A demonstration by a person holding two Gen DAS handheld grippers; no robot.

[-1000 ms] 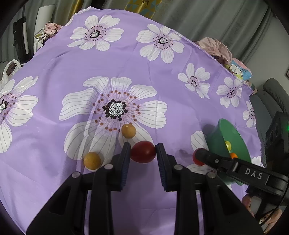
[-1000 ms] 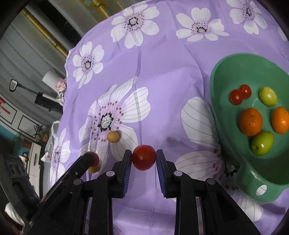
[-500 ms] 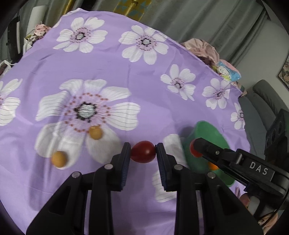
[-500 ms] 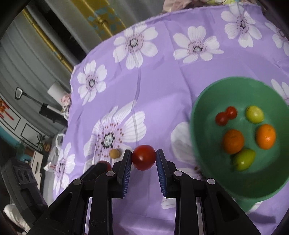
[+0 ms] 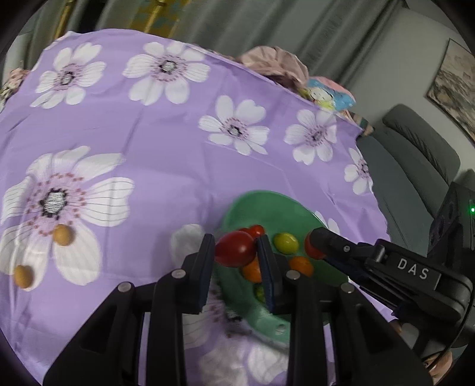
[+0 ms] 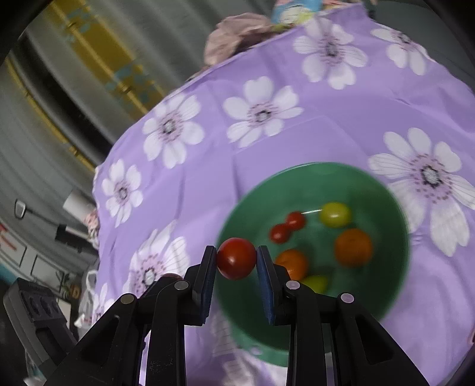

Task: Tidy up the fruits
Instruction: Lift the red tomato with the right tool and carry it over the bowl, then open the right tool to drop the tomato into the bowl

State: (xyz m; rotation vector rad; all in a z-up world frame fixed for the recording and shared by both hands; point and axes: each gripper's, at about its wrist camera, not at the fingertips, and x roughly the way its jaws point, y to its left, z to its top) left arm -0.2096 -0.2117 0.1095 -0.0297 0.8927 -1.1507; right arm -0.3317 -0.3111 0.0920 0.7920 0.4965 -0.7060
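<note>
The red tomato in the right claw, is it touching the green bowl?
Apart. The right wrist view shows the red tomato pinched between the right claw pads, held in the air above the green bowl, clear of its rim and the fruit inside.

A purple cloth with white flowers covers the table. Behind the table hang grey-green curtains. To the table's right stands a grey sofa, and above the sofa a framed picture hangs on the pale wall.
</note>
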